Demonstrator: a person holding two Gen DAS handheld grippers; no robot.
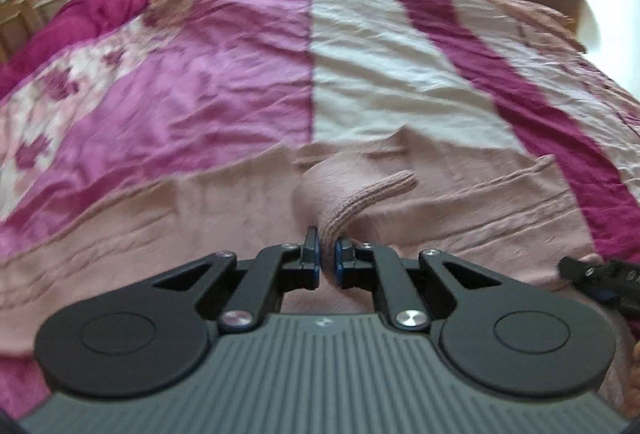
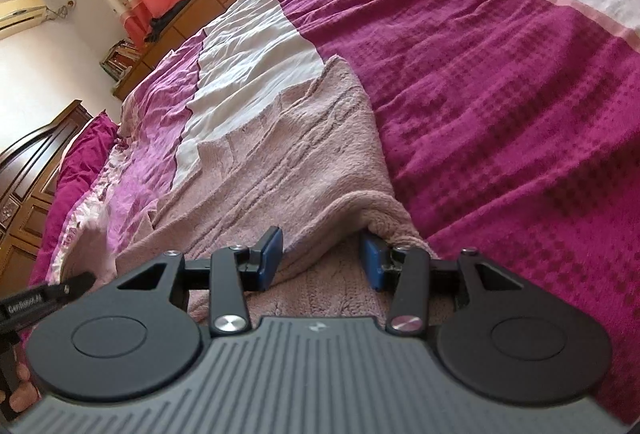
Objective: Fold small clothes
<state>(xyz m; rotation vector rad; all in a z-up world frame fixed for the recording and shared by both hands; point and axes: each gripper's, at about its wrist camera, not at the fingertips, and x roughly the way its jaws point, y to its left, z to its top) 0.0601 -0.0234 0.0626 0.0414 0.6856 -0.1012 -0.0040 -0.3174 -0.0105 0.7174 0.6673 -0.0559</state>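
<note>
Pink knit sweater (image 2: 280, 169) is spread on the bed (image 2: 500, 93). Left tongs (image 1: 326, 254) are pinched tight on its ribbed cuff (image 1: 360, 201); right tongs (image 2: 322, 262) sit half open over a bunched fold, not squeezing it. Only writing is small white lettering on the other tool's arm, too blurry to read properly.

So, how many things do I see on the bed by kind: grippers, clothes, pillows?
Grippers: 2, the left gripper, shut on the pink sweater, and the right gripper, its pads wide apart at the sweater's edge.
Clothes: 1, the sweater.
Pillows: 1, the magenta pillow.
Total: 4, all on the bed.
</note>
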